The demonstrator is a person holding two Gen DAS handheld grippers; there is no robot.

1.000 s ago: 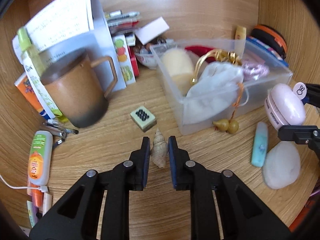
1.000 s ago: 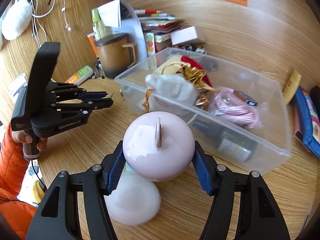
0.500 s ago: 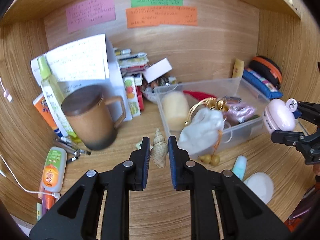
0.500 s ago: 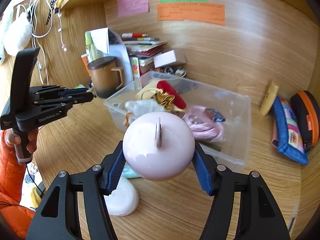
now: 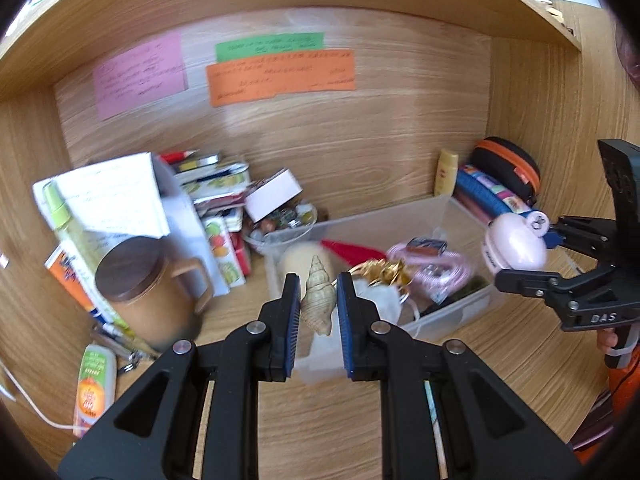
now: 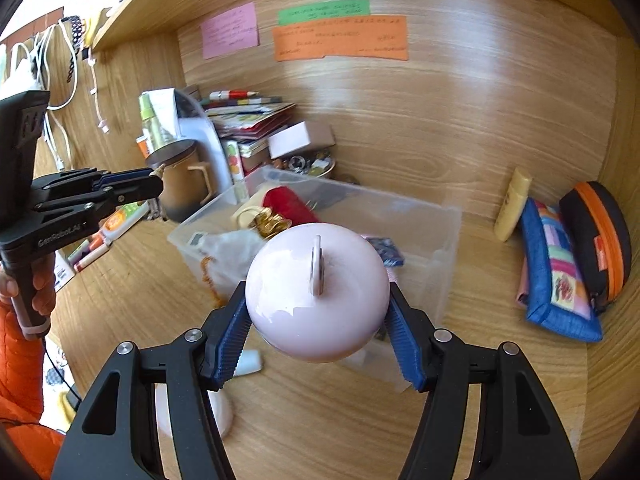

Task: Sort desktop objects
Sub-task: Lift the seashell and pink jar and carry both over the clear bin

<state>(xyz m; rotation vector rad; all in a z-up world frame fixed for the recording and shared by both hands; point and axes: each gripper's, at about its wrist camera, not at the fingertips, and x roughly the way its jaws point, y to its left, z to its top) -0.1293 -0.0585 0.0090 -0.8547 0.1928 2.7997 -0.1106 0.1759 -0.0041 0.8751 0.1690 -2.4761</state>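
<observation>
Between the left gripper's [image 5: 318, 308] clenched jaws stood a shell [image 5: 318, 302], pinched only at its sides and held off the desk, the bin [image 6: 436, 236] just beyond. It could twist out (the surface looked ridged and tapered). Ahead of it, the right gripper [image 6: 318, 312] grasped a pink case [image 6: 316, 296], whose glossy curve might squirt free before the bin.

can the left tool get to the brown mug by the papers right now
Probably not as things stand. The left tool is already shut on a seashell, so it has no free grip. The way to the brown mug itself looks clear, with bare desk in front of it.
</observation>
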